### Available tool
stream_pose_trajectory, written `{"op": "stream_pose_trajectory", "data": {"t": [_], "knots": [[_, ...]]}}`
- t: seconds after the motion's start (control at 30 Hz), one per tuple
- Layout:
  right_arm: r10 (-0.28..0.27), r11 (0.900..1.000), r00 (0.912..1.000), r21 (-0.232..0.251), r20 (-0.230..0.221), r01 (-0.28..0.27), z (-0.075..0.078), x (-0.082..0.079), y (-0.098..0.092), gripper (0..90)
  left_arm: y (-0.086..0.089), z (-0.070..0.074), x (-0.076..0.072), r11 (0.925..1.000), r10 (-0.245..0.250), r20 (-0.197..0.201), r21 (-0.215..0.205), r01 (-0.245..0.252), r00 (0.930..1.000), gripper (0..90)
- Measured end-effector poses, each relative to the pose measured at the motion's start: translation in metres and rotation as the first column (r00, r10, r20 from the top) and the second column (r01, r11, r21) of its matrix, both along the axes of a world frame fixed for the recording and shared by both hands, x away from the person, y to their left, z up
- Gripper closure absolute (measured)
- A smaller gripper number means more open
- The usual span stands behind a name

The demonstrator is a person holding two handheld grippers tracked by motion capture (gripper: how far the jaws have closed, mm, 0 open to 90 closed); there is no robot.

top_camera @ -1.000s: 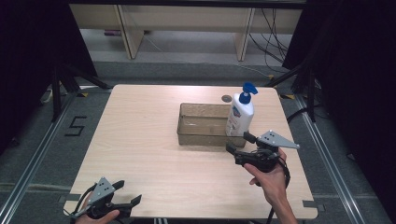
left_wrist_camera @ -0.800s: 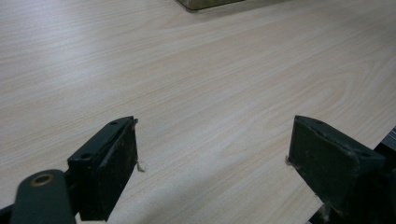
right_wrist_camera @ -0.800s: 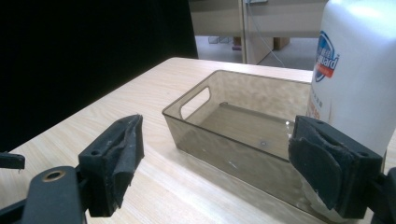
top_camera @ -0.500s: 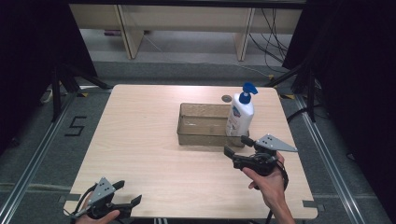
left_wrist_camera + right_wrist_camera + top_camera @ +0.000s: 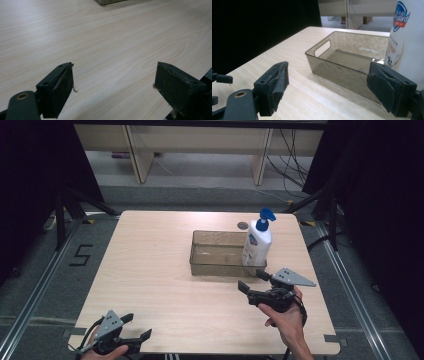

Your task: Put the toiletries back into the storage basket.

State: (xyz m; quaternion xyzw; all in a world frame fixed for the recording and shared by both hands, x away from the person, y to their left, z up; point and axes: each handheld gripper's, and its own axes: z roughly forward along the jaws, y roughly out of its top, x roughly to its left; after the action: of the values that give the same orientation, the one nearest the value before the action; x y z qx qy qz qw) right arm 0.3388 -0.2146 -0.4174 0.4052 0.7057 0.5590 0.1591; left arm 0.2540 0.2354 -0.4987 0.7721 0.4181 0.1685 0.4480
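1 tool [image 5: 251, 281], the right, has backed off the bottle [image 5: 257, 242].

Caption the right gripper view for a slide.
Open right gripper faces a translucent brown bin on the wooden table, with a white soap bottle standing inside it.

Black jaws — grey three-cornered plates.

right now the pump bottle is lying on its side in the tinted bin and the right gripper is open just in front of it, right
Not quite. The pump bottle stands upright in the tinted bin, at its right end, not lying on its side; the high view shows this. The right gripper is indeed open just in front of it.
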Motion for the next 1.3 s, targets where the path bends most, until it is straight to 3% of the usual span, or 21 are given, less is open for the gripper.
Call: {"op": "stream_pose_trajectory", "data": {"t": [0.07, 0.13, 0.17, 0.2, 0.23, 0.43, 0.53, 0.57, 0.63, 0.77, 0.9, 0.97, 1.0, 1.07, 1.1, 1.13, 1.17, 1.23, 1.27, 1.3], "knots": [[0.003, 1.000, 0.9999, -0.002, 0.013, -0.003, -0.002, 0.000, 0.000, 18.4, -0.003, -0.001, 0.000, 0.9993, 0.018, 0.007, -0.032, -0.018, 0.9998, 15.0], [-0.002, 1.000, 0.9997, 0.008, -0.025, 0.002, -0.003, -0.002, 0.001, 18.4, -0.001, 0.000, 0.000, 0.9999, 0.005, 0.005, -0.009, -0.005, 1.0000, 15.0], [0.003, 1.000, 1.0000, -0.018, 0.004, -0.003, -0.004, 0.000, -0.001, 18.3, -0.001, 0.000, 0.000, 1.0000, 0.004, 0.005, -0.007, -0.004, 1.0000, 15.0], [-0.001, 1.000, 1.0000, -0.022, -0.003, 0.001, -0.004, -0.001, -0.001, 18.3, -0.003, -0.001, 0.000, 0.9992, 0.019, 0.007, -0.035, -0.019, 0.9998, 15.0], [-0.002, 1.000, 0.9998, 0.004, -0.019, 0.002, -0.006, -0.002, 0.001, 18.4, -0.002, -0.001, 0.000, 0.9999, 0.008, 0.007, -0.015, -0.008, 0.9999, 15.0], [0.010, 1.000, 0.9999, -0.017, -0.006, -0.010, -0.008, -0.003, -0.001, 18.4, -0.003, -0.002, 0.000, 0.9993, 0.017, 0.007, -0.035, -0.017, 0.9998, 15.0], [0.006, 1.000, 0.9997, 0.003, -0.024, -0.006, -0.010, -0.006, 0.001, 18.5, -0.003, -0.001, 0.000, 0.9993, 0.017, 0.006, -0.034, -0.016, 0.9998, 15.0], [0.014, 1.000, 0.9997, -0.018, -0.020, -0.014, -0.010, -0.006, 0.000, 18.5, -0.003, -0.001, 0.000, 0.9993, 0.015, 0.007, -0.035, -0.015, 0.9999, 15.0], [0.022, 1.000, 0.9995, -0.001, -0.024, -0.022, -0.013, -0.007, 0.002, 18.5, -0.003, -0.001, -0.001, 0.9992, 0.015, 0.008, -0.038, -0.015, 0.9999, 15.0], [0.032, 0.999, 0.9991, -0.023, -0.028, -0.032, -0.016, -0.009, 0.002, 18.5, -0.003, -0.001, -0.001, 0.9990, 0.015, 0.008, -0.041, -0.015, 0.9999, 15.0], [0.035, 0.999, 0.9988, 0.004, -0.033, -0.035, -0.018, -0.012, 0.003, 18.5, -0.003, -0.001, -0.001, 0.9991, 0.015, 0.007, -0.040, -0.014, 0.9999, 15.0], [0.032, 0.999, 0.9978, 0.017, -0.059, -0.031, -0.019, -0.014, 0.004, 18.4, -0.003, 0.000, -0.001, 0.9994, 0.010, 0.007, -0.032, -0.010, 0.9999, 15.0], [0.039, 0.999, 0.9988, 0.000, -0.029, -0.039, -0.020, -0.013, 0.003, 18.4, -0.003, 0.000, -0.001, 0.9991, 0.014, 0.008, -0.039, -0.014, 0.9999, 15.0], [0.043, 0.999, 0.9987, -0.001, -0.028, -0.043, -0.022, -0.014, 0.003, 18.3, -0.002, 0.001, -0.001, 0.9998, 0.005, 0.006, -0.020, -0.005, 1.0000, 15.0], [0.031, 0.999, 0.9979, 0.016, -0.056, -0.030, -0.023, -0.016, 0.005, 18.0, -0.002, 0.001, -0.002, 0.9999, 0.005, 0.005, -0.013, -0.005, 1.0000, 15.0], [0.040, 0.999, 0.9985, -0.006, -0.038, -0.040, -0.024, -0.016, 0.003, 17.8, -0.002, 0.001, -0.002, 0.9999, 0.005, 0.005, -0.013, -0.005, 1.0000, 15.0], [0.039, 0.999, 0.9985, -0.001, -0.040, -0.039, -0.025, -0.017, 0.003, 17.8, -0.003, 0.001, -0.001, 0.9995, 0.001, 0.013, -0.032, -0.001, 0.9999, 15.0], [0.040, 0.999, 0.9985, -0.008, -0.038, -0.041, -0.025, -0.018, 0.003, 17.2, -0.003, 0.002, -0.002, 0.9998, -0.007, 0.010, -0.019, 0.007, 0.9999, 15.0], [0.033, 0.999, 0.9980, 0.008, -0.055, -0.032, -0.026, -0.020, 0.004, 17.1, -0.005, 0.001, -0.002, 0.9992, 0.003, 0.014, -0.041, -0.003, 0.9999, 15.0], [0.039, 0.999, 0.9986, -0.007, -0.035, -0.039, -0.027, -0.019, 0.003, 17.0, -0.005, 0.001, -0.002, 0.9993, 0.007, 0.013, -0.038, -0.006, 0.9999, 15.0]]}}
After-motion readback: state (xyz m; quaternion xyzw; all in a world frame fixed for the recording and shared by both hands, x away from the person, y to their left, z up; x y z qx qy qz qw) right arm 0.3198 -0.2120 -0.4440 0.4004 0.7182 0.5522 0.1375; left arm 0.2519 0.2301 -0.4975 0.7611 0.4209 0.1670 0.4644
